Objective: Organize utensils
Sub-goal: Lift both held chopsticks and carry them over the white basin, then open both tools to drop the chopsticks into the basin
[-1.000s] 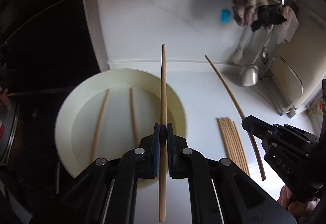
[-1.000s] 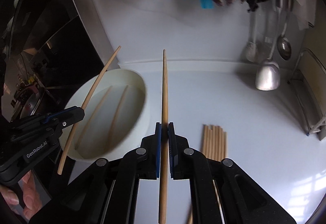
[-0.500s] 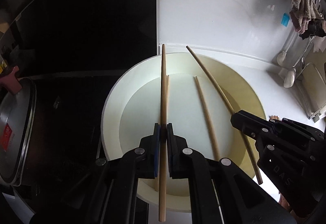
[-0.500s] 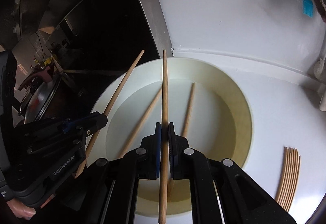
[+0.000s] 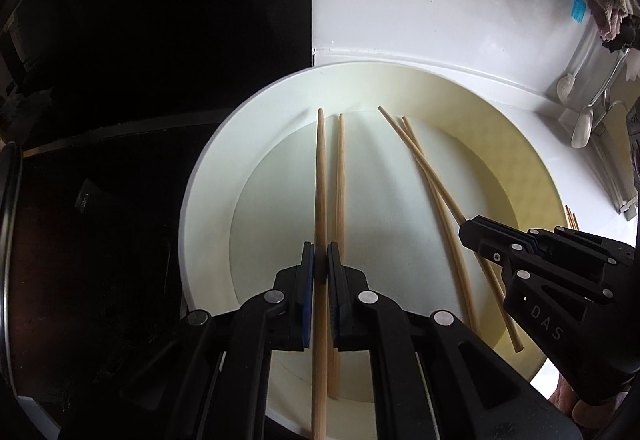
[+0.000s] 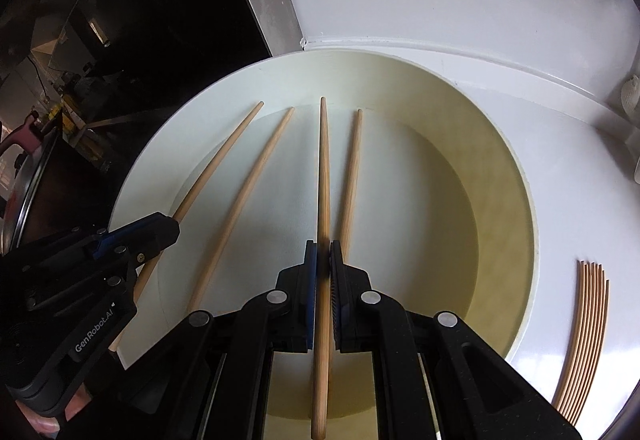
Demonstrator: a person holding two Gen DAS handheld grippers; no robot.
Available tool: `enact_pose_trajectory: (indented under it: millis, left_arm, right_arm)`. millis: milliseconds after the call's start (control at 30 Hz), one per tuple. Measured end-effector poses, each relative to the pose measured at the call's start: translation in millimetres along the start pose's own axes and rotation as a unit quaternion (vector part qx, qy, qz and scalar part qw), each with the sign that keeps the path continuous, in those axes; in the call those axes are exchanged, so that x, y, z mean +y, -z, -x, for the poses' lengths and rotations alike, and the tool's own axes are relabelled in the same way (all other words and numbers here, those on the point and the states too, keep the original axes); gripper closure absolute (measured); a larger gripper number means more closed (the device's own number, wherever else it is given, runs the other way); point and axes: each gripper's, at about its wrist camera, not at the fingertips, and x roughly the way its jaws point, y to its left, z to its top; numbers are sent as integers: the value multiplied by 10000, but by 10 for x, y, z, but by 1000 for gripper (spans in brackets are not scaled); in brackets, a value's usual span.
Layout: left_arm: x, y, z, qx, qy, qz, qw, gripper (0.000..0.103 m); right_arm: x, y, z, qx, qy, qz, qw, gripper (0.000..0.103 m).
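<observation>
White counter [image 6: 560, 144], dark stove off left. Basin [image 6: 516, 176] directly below both tools.

Left gripper [image 5: 319, 260] clamped on chopstick [image 5: 320, 200]; right gripper [image 6: 323, 260] clamped on second stick [image 6: 325, 176]. Two loose sticks [image 6: 352, 176] lie on basin floor, one just right of each held stick.

Risk: release from height, so stick bounces or rolls crooked; tip catching basin wall ahead; two tools close, may knock.

Right view alone shows bundle [image 6: 584, 336] on counter far right. Left view alone shows ladles [image 5: 582, 126] hanging beyond.
</observation>
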Motion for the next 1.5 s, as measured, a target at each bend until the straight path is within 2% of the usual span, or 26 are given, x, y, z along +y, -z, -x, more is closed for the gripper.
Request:
enact_pose_trajectory:
  millis: [300, 767, 867, 933, 1000, 1233, 1500]
  left_arm:
    - [58, 39, -76, 58, 58, -28, 10000, 96]
    - [72, 44, -142, 217, 57, 40, 9997, 94]
    - [109, 59, -63, 163, 5, 116, 9998, 75]
    - [143, 65, 16, 75, -12, 183, 9998, 46]
    - [192, 85, 130, -70, -30, 251, 9997, 26]
    - [323, 162, 439, -218, -65, 424, 9988, 24]
    - [268, 280, 771, -462, -212, 454, 9977, 18]
  right_arm:
    - [-68, 8, -186, 255, 101, -125, 9995, 96]
    - [-85, -23, -167, 338, 118, -130, 9993, 95]
    - [-82, -30, -65, 195, 189, -123, 9996, 91]
    - [-80, -33, 15, 102, 179, -127, 9997, 76]
    - [-72, -27, 96, 13, 188, -107, 9998, 74]
    - [-75, 43, 331, -152, 242, -94, 9995, 63]
    - [-109, 137, 595, -282, 134, -78, 9995, 60]
